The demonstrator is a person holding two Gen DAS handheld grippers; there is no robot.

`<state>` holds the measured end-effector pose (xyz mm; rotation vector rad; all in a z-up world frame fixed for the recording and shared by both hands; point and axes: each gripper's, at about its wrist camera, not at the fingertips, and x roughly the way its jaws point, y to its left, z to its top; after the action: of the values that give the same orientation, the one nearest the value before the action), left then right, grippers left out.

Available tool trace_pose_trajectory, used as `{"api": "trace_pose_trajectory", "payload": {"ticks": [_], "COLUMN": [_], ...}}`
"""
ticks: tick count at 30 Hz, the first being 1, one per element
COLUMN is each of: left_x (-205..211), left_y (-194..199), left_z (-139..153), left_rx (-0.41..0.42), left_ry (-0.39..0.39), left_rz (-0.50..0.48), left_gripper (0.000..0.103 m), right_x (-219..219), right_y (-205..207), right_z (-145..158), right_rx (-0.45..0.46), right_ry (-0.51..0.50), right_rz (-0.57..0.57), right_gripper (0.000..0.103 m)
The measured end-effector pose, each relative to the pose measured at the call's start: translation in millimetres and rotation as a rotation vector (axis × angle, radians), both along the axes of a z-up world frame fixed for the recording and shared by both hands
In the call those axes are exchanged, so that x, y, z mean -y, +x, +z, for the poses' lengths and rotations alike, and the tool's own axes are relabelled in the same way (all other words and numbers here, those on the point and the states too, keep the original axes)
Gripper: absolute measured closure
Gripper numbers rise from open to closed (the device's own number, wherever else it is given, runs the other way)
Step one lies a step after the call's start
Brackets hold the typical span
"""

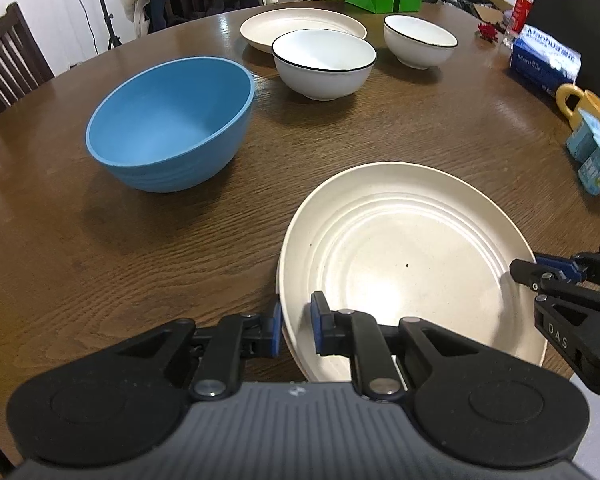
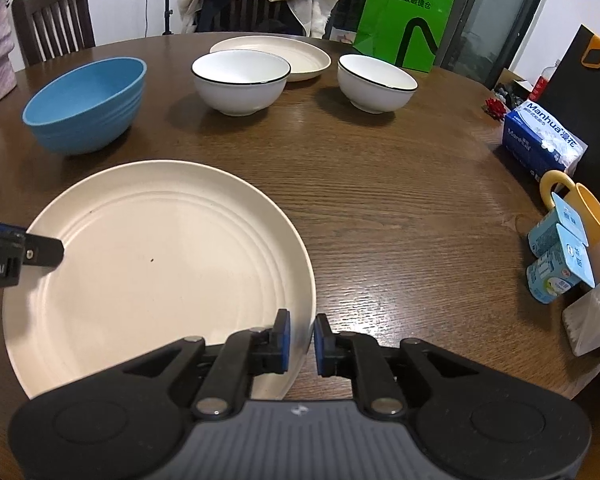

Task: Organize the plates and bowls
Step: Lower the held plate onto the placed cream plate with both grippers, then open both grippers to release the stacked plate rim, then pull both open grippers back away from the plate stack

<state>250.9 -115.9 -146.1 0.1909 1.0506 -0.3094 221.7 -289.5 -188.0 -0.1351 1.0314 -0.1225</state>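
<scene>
A cream plate (image 1: pixel 404 252) lies near the table's front edge; it also shows in the right wrist view (image 2: pixel 160 264). My left gripper (image 1: pixel 296 328) straddles its left rim, jaws closed on it. My right gripper (image 2: pixel 301 342) straddles its right rim, jaws closed on it; it also shows in the left wrist view (image 1: pixel 540 276). Farther back stand a blue bowl (image 1: pixel 172 124), two white black-rimmed bowls (image 1: pixel 324 62) (image 1: pixel 420 40) and a second cream plate (image 1: pixel 300 24).
The round wooden table (image 1: pixel 100 248) carries a tissue pack (image 2: pixel 544 136), a yellow mug (image 2: pixel 580 204) and yoghurt cups (image 2: pixel 560 252) at the right. A green bag (image 2: pixel 408 20) and chairs (image 2: pixel 52 20) stand behind.
</scene>
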Motion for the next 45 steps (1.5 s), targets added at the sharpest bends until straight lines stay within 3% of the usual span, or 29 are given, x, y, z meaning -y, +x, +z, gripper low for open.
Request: {"api": "trace_pose_trajectory", "payload": {"ticks": [17,29,31,34,36,38,39,40,42,45], "left_x": [16,11,7,0,-4,-8,-9,-11,-14,-16], "left_y": [-3,1,2,3,2,0,-1,-2,-5,-8], "left_z": [-10,-11,-8,0,7,13,17,21,28,38], "left_rx": [0.044,0.022,0.024,0.042,0.058,0.079,0.089,0.100,0.123,0.139], "left_ry": [0.117,0.079,0.058,0.025,-0.002,-0.028,-0.043,-0.059,-0.086,-0.122], "left_rz": [-0.045,-0.022,-0.012,0.009,0.018,0.025,0.028,0.033,0.042,0.053], "left_gripper": [0.087,0.084,0.078,0.059,0.043,0.032,0.020,0.015,0.002,0.000], "right_x": [-8,-4,-1,6,12,18,21,23,28,34], "right_y": [-3,1,2,2,1,0,0,-2,-4,-8], "right_z": [-3,-4,-3,3,7,12,15,18,25,33], "right_rx": [0.029,0.014,0.015,0.024,0.030,0.037,0.042,0.049,0.059,0.066], "right_ry": [-0.063,-0.041,-0.028,0.010,0.049,0.078,0.088,0.102,0.134,0.180], "right_rz": [0.026,0.009,0.002,-0.015,-0.035,-0.058,-0.068,-0.076,-0.085,-0.095], "right_gripper": [0.091,0.089,0.086,0.077,0.064,0.035,0.029,0.020,0.018,0.015]}}
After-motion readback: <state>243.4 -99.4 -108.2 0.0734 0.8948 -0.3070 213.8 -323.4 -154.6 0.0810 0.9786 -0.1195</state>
